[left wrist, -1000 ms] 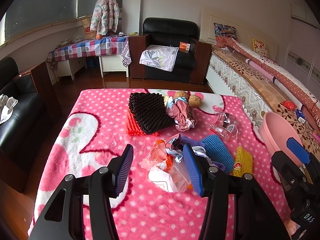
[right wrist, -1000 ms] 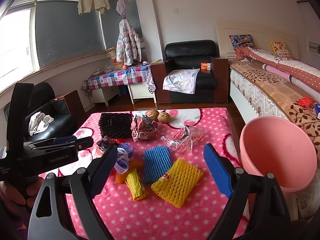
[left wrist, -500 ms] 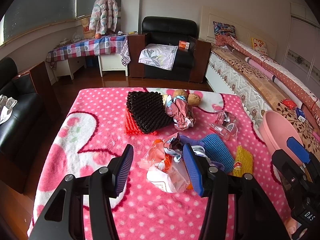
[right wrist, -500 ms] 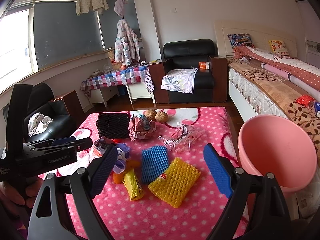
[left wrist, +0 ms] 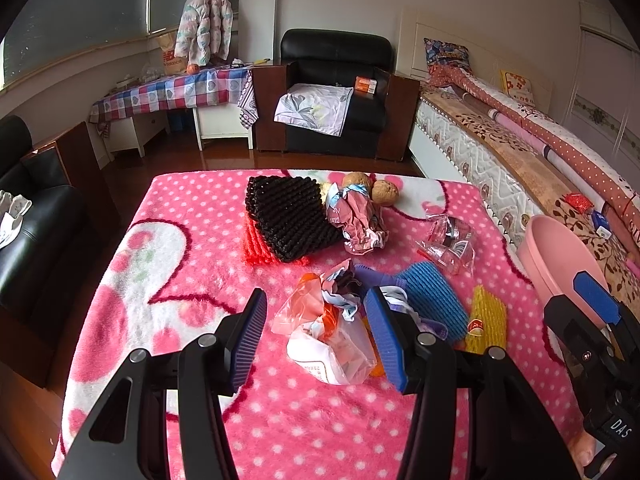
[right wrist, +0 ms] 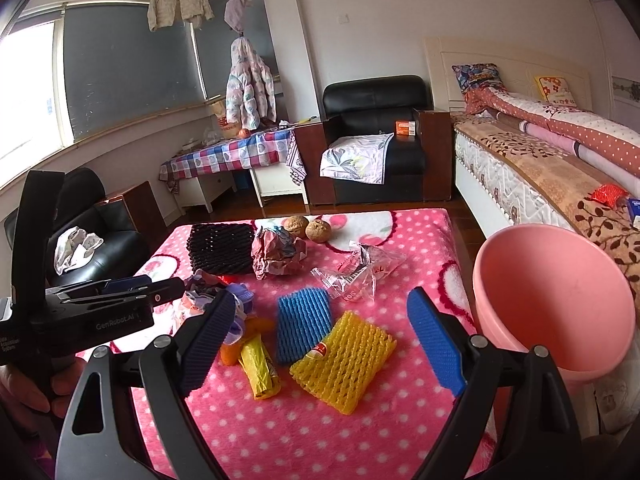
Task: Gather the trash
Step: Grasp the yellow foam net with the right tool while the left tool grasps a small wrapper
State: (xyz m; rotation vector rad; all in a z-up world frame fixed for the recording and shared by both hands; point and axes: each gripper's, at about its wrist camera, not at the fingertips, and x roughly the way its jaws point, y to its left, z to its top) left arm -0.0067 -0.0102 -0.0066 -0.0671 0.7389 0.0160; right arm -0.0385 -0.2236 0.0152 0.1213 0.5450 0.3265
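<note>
— Trash is spread over the pink dotted blanket on the desk. How are the jaws set?

— Both pairs are held wide and nothing is gripped. The left gripper is lined up on the crumpled plastic bag, which is seen between its blue pads, apparently a little ahead of them. The right gripper is framed around the yellow foam net and the blue foam net, and appears to be held above them.

— How should the grasp be made well?

— The bag is judged to be limp and slippery, so a thick bunch of it should be taken low between the pads, not a loose edge. Purple scraps and an orange wrapper are tangled against it; they may be dragged along, which would be acceptable. The blanket pile should not be pinched with it.

— And further out?

— The clear wrapper, the crumpled pink paper, the black foam net and two walnuts lie toward the far edge. The pink bin is placed just off the desk on the right, beside the bed, so a carry across the other gripper would be required, or the nets could be dropped first.
</note>
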